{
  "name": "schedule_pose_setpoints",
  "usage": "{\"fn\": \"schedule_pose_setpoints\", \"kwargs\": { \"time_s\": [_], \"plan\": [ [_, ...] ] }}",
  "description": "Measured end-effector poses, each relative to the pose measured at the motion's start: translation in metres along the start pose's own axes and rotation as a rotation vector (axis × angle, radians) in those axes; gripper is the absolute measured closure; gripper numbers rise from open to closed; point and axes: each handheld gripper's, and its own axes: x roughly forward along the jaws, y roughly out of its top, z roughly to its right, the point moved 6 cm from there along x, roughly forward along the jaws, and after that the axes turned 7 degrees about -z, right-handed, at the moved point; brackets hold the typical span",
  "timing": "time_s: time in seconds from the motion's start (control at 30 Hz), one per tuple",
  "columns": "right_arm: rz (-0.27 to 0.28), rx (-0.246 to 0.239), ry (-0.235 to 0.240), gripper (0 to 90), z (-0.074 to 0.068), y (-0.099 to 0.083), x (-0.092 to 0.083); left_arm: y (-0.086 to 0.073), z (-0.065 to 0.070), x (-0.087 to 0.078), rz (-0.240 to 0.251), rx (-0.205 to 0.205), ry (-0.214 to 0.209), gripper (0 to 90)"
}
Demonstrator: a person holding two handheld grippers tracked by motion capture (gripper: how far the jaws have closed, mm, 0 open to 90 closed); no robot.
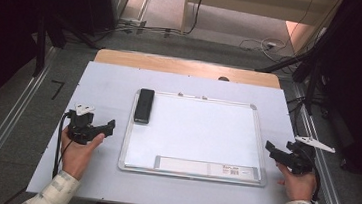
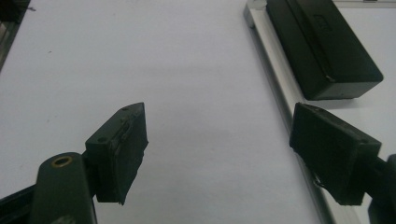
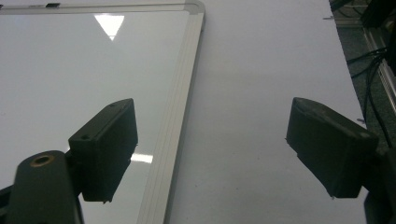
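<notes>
Whiteboard [image 1: 201, 134] lies flat mid-surface, clean, with a black eraser [image 1: 144, 105] resting on its left edge; nothing looks begun. Left gripper [image 1: 107, 127] and right gripper [image 1: 271, 148] flank it, each with fingers [image 2: 119, 151] spread, holding nothing

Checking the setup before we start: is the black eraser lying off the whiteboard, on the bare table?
No, the black eraser lies on the whiteboard, along its left edge.

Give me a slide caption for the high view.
Two open claws, left and right, flank a whiteboard with a black eraser on it.
</notes>
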Motion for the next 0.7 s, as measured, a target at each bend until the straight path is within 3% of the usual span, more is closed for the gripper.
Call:
{"fn": "schedule_pose_setpoints", "kwargs": {
  "time_s": [0.7],
  "plan": [
    [0.008, 0.022, -0.014, 15.1, 0.005, -0.002, -0.004, -0.02, -0.035, -0.007, -0.012, -0.046, 0.045, 19.3]
  ]
}}
